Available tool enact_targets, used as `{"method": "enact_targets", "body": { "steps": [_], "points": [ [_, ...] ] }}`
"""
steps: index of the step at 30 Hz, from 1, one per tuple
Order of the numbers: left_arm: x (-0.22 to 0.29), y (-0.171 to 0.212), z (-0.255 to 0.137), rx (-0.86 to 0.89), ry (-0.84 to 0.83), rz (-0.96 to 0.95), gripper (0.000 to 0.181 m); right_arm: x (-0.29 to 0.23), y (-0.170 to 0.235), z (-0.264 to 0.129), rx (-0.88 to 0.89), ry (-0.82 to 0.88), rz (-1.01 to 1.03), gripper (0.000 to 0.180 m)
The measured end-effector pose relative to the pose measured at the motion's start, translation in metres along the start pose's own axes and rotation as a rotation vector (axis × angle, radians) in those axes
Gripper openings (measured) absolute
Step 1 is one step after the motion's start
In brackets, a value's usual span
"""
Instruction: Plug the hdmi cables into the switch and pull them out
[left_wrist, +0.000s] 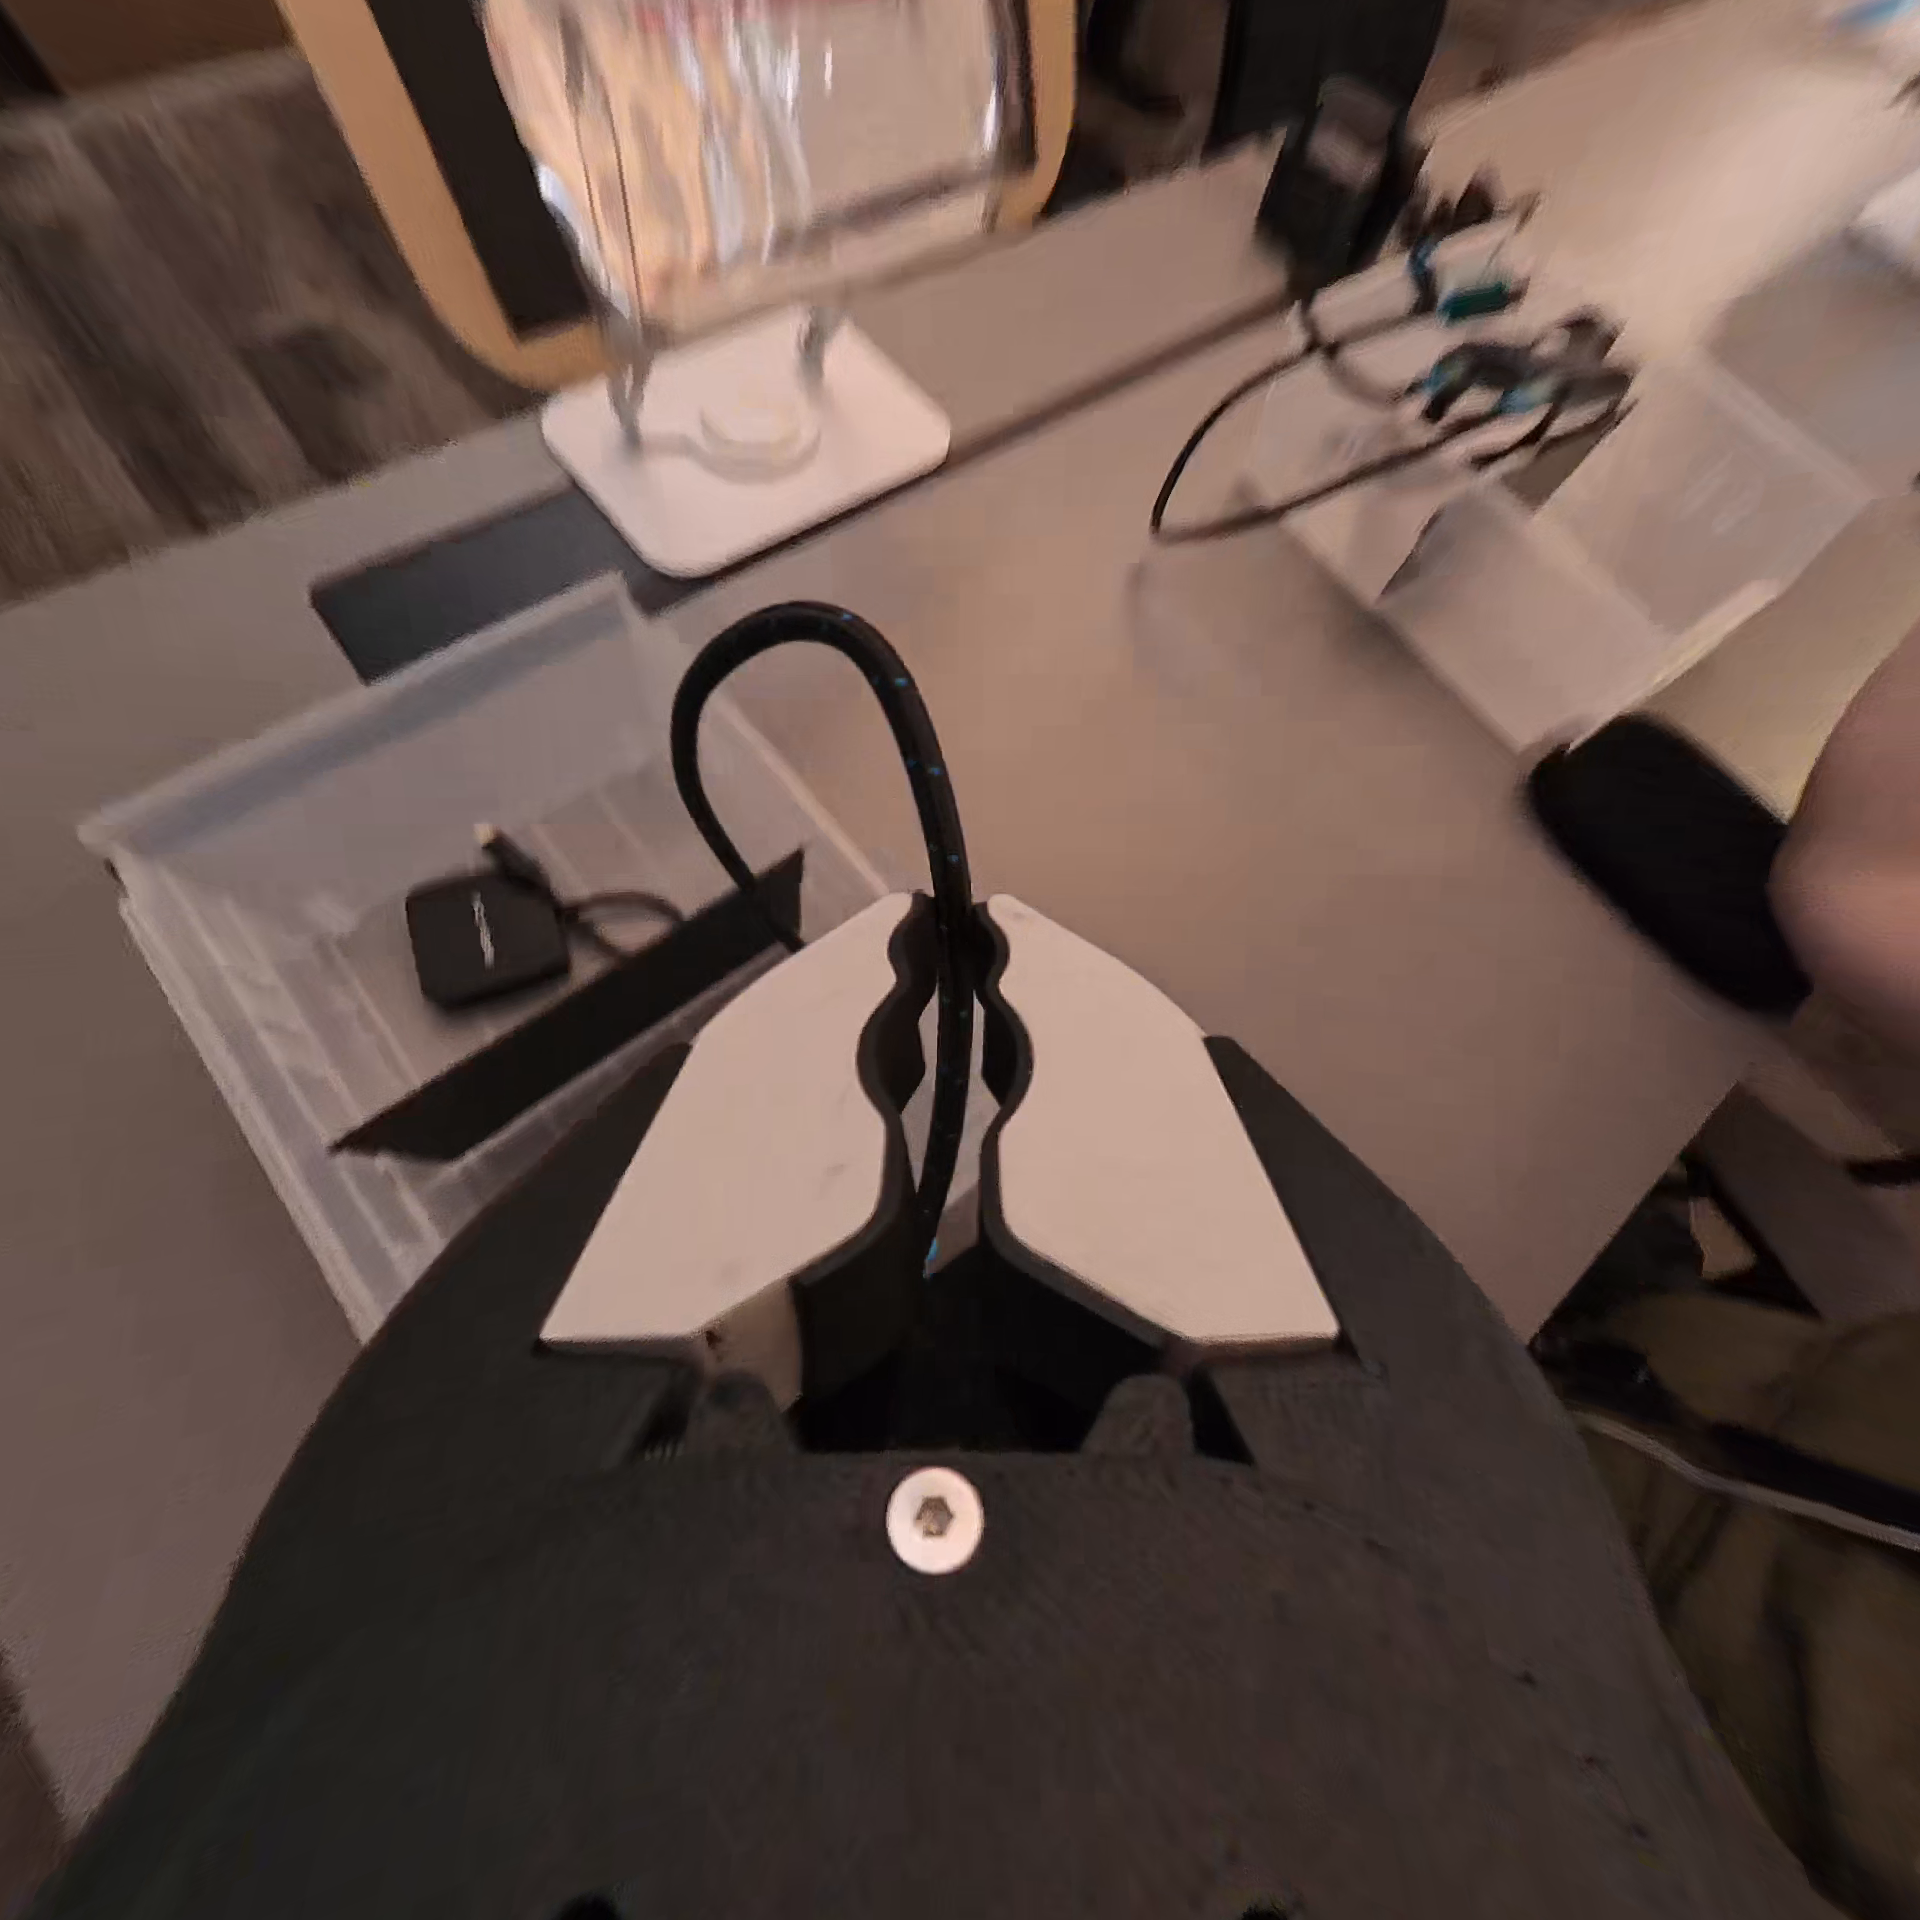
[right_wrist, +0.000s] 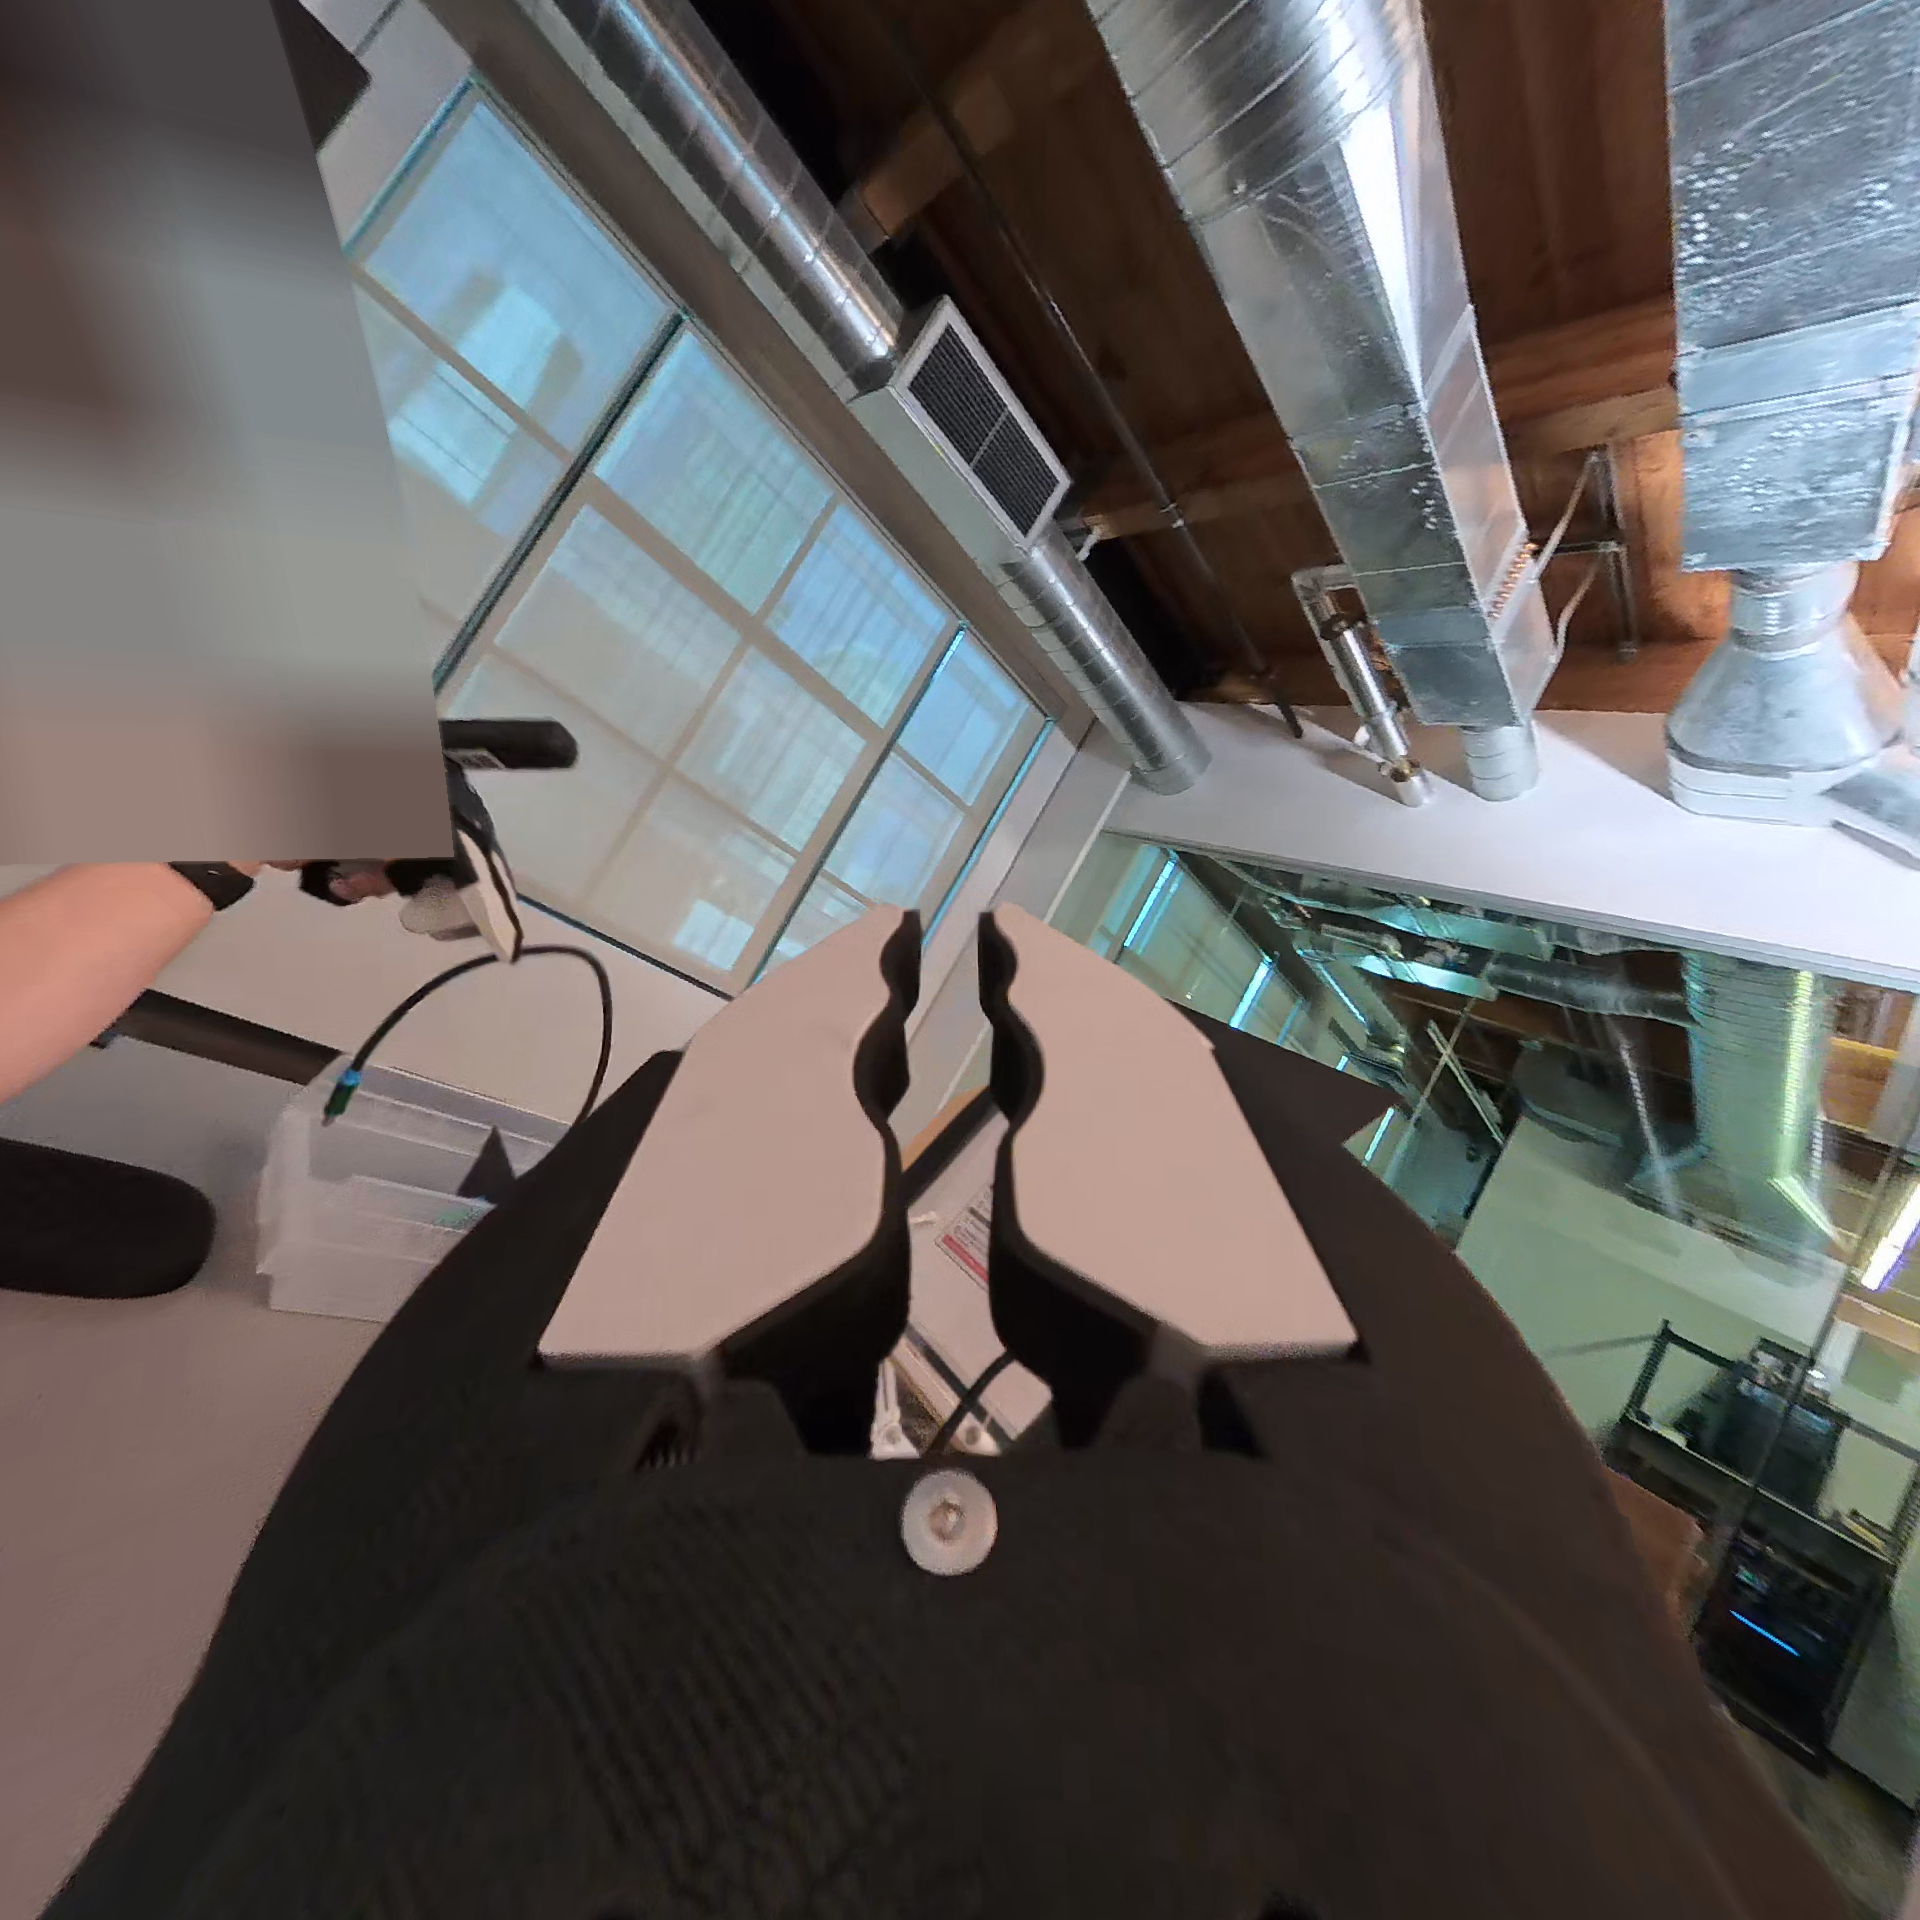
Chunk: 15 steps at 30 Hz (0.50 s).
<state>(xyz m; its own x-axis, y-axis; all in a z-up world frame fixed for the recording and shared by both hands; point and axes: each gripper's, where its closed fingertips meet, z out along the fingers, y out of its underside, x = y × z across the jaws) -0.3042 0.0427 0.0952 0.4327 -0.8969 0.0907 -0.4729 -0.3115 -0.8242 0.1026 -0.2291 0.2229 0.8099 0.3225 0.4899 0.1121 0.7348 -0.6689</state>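
- Grey tabletop (left_wrist: 1195, 790) lay under the left gripper (left_wrist: 948, 914), whose fingers pinched a black HDMI cable (left_wrist: 800, 634) looping above them.
- Beyond, a small black switch (left_wrist: 486, 940) sat in a clear tray (left_wrist: 208, 904) (background blurred).
- Right gripper (right_wrist: 950, 925) pointed at ceiling ducts (right_wrist: 1340, 343), jaws slightly parted, empty; the cable's plug (right_wrist: 341, 1091) dangled far left.

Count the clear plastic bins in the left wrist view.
2. One clear bin sits at left, holding the black switch; the other sits blurred at upper right among tangled cables. More may lie out of frame.
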Motion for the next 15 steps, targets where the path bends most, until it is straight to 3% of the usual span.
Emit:
{"method": "enact_targets", "body": {
  "steps": [4, 8, 15],
  "points": [
    [0.043, -0.036, 0.016, 0.092, -0.034, 0.18, 0.006, 0.004, 0.007, 0.003, -0.033, 0.03, -0.018, 0.01],
    [0.091, -0.049, 0.069, 0.05, -0.077, 0.378, 0.006, 0.003, 0.013, 0.009, -0.053, 0.028, -0.021, 0.009],
    [0.127, -0.007, 0.198, -0.199, -0.136, 0.567, 0.006, 0.004, 0.023, 0.013, -0.091, 0.032, -0.022, 0.009]
  ]
}}
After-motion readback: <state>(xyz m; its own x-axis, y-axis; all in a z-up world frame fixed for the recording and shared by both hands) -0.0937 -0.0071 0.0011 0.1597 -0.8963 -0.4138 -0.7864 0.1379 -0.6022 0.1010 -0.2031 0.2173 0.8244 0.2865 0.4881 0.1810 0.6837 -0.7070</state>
